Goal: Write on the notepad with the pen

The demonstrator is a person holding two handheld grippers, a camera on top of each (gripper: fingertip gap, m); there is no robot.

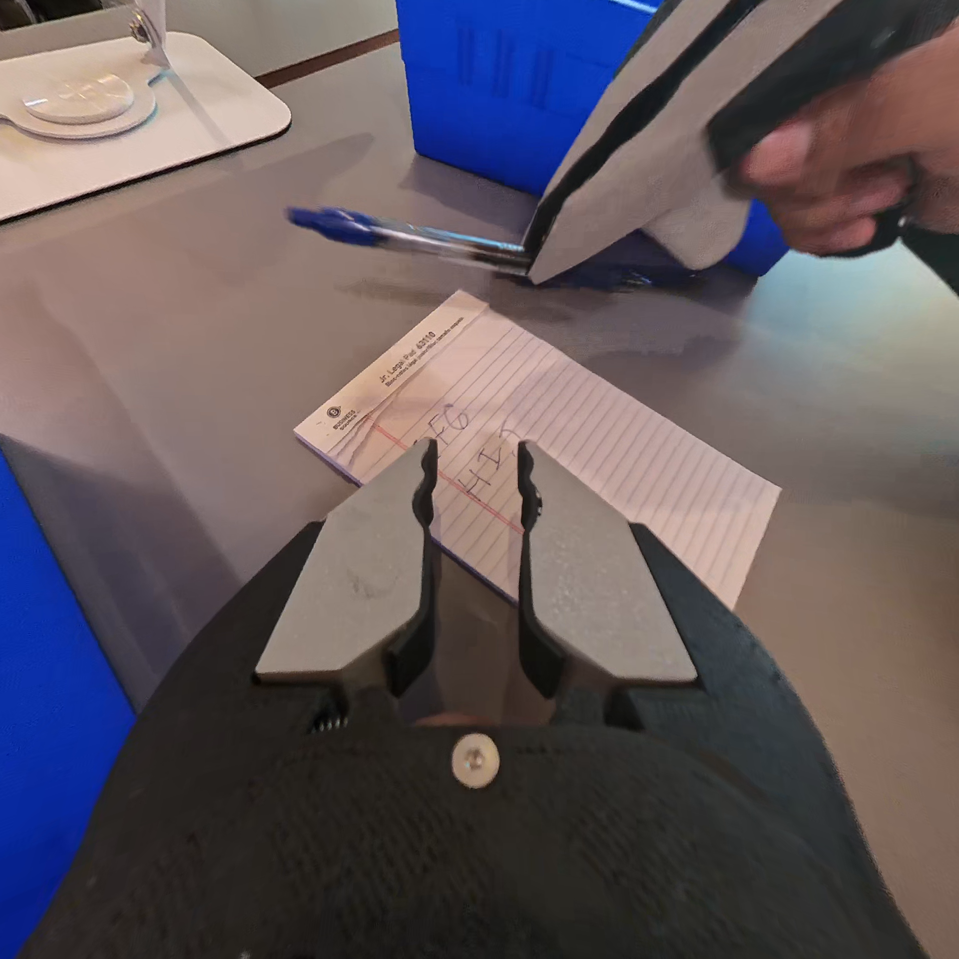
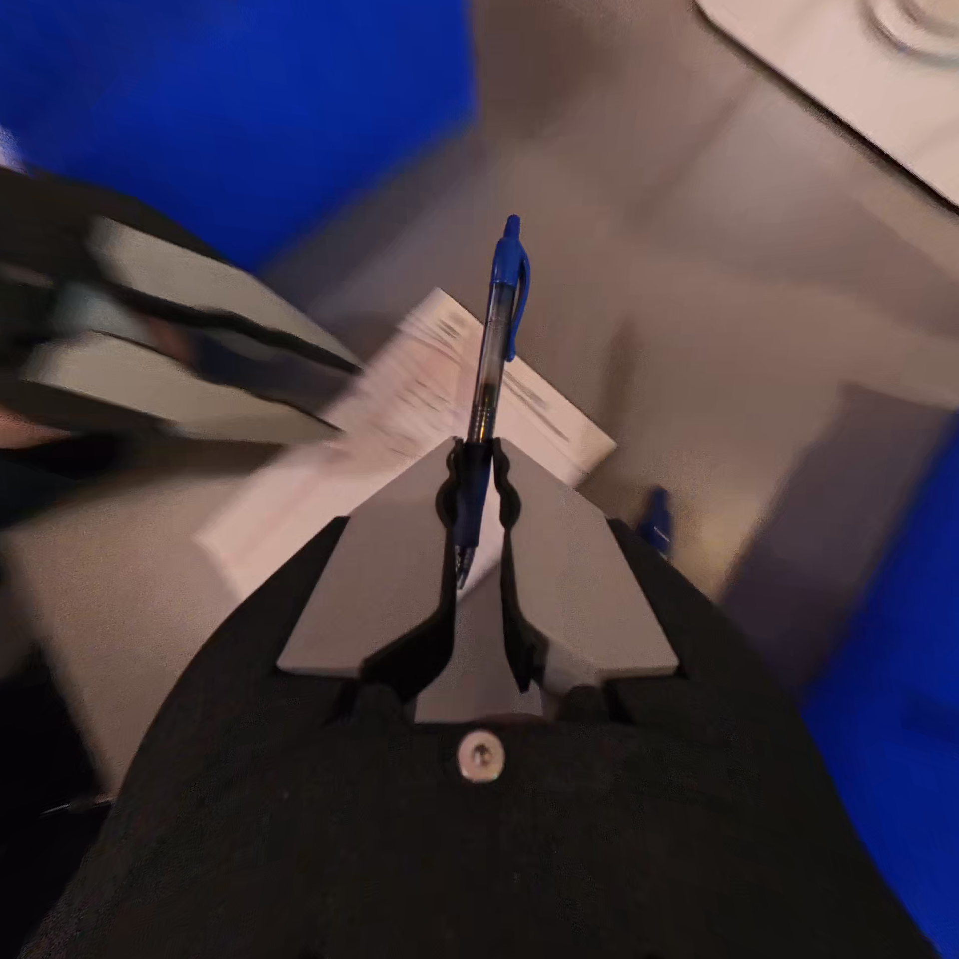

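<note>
White red-margined lined notepad on grey table; beyond notepad, blue-capped clear pen, blue bin.

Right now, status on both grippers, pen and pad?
Right gripper shut on pen, off the page. Left gripper open, empty, over notepad. Notepad flat on table, page already marked. Nothing blocking.

**Grey counter and what sits on it**

From my feed, the grey counter carries a lined white notepad, lying flat near the middle with handwriting on its top sheet. A blue bin stands at the far side. At the far left lies a white mat with a round white disc on it.
</note>
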